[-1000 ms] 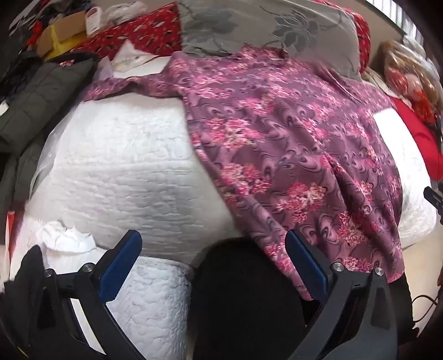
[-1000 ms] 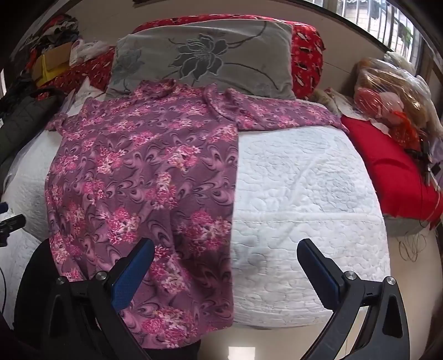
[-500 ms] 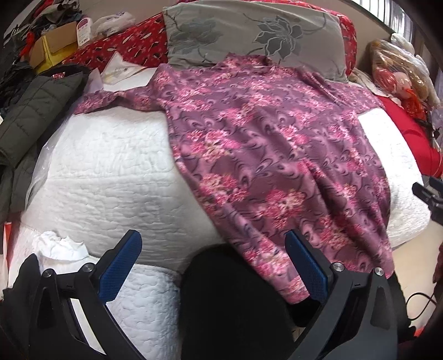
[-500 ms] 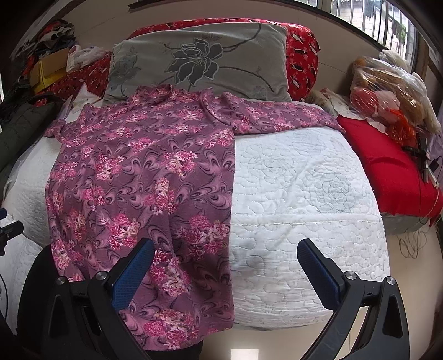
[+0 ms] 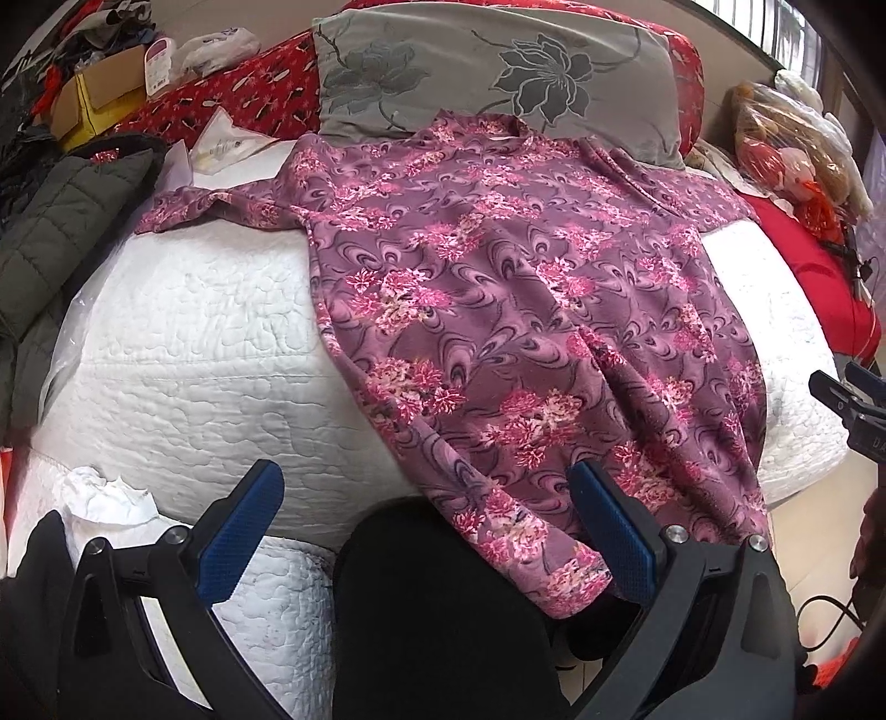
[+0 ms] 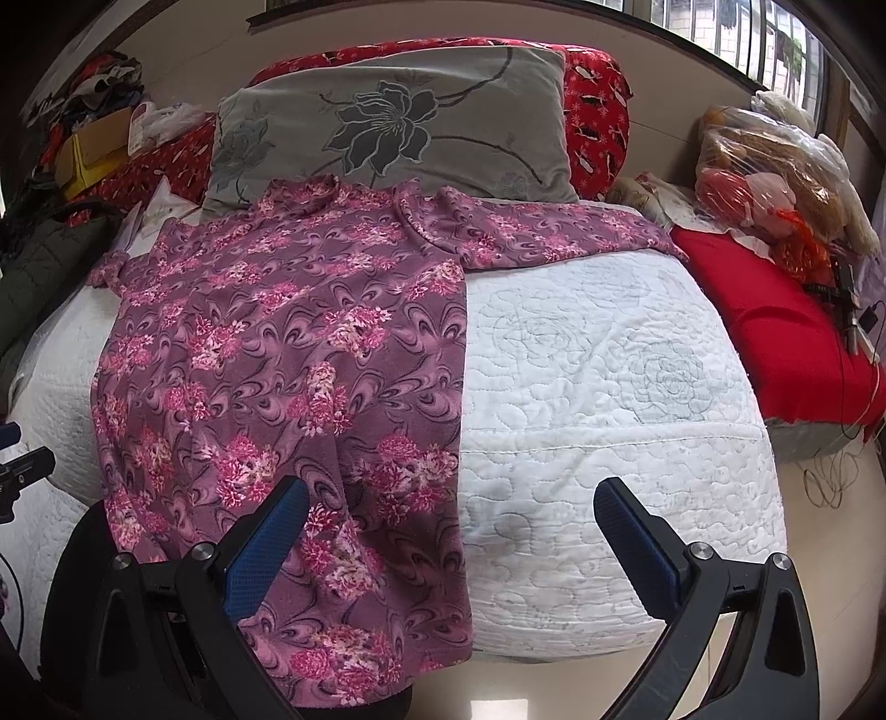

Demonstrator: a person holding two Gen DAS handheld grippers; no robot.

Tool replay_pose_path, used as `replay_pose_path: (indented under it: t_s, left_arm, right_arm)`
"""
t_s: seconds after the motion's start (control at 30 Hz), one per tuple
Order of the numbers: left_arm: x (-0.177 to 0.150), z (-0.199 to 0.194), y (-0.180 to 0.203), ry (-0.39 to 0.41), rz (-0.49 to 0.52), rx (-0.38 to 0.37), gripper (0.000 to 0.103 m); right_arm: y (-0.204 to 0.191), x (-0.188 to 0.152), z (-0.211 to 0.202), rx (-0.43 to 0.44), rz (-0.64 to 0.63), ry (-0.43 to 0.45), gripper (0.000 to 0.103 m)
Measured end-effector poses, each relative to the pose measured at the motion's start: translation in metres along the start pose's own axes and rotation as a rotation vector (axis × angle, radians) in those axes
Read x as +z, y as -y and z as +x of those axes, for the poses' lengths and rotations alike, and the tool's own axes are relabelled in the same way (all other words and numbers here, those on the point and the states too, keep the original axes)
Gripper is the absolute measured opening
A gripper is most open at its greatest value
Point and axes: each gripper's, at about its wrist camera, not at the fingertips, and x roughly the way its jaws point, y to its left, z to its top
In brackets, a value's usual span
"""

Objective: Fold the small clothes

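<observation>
A purple floral shirt [image 6: 288, 354] is spread flat on the white quilted bed [image 6: 609, 387], its collar laid against the grey pillow [image 6: 398, 122] and its hem draped over the near edge. The left gripper [image 5: 426, 531] and the right gripper [image 6: 451, 545] are both held spread wide just short of that hem, with nothing pinched between their blue pads.

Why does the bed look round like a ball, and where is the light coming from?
Fisheye lenses in both wrist views bulge the white quilt and darken the corners. In the right wrist view, daylight enters through the window and glares off the floor. The floral top is sharp in both views.
</observation>
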Motion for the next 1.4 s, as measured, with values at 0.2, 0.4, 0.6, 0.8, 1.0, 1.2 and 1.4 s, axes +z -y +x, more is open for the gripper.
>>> replay_pose_path:
  t_s: [0.2, 0.4, 0.6, 0.8, 1.0, 1.2, 1.4]
  left_arm:
    - [0.0, 0.0, 0.0, 0.003, 0.001, 0.002, 0.103]
    - [0.0, 0.0, 0.001, -0.004, 0.001, 0.003, 0.103]
    - [0.0, 0.001, 0.001, -0.005, 0.001, 0.004, 0.103]
    - [0.001, 0.004, -0.002, -0.012, 0.005, 0.018, 0.103]
    - [0.006, 0.029, -0.031, -0.115, -0.074, 0.026, 0.103]
    - [0.002, 0.054, -0.037, -0.232, -0.113, -0.009, 0.103]
    - [0.0, 0.078, -0.018, -0.331, -0.092, -0.059, 0.103]
  right_arm:
    - [0.005, -0.002, 0.001, 0.006, 0.019, -0.004, 0.103]
    - [0.006, -0.002, 0.001, 0.011, 0.029, -0.002, 0.102]
    - [0.005, -0.002, 0.001, 0.016, 0.025, -0.004, 0.102]
    - [0.005, -0.002, 0.003, 0.026, 0.025, -0.014, 0.102]
    - [0.013, -0.01, 0.014, 0.059, 0.046, -0.059, 0.101]
    - [0.026, -0.03, 0.037, 0.095, 0.079, -0.16, 0.086]
    - [0.028, -0.056, 0.062, 0.118, 0.085, -0.264, 0.079]
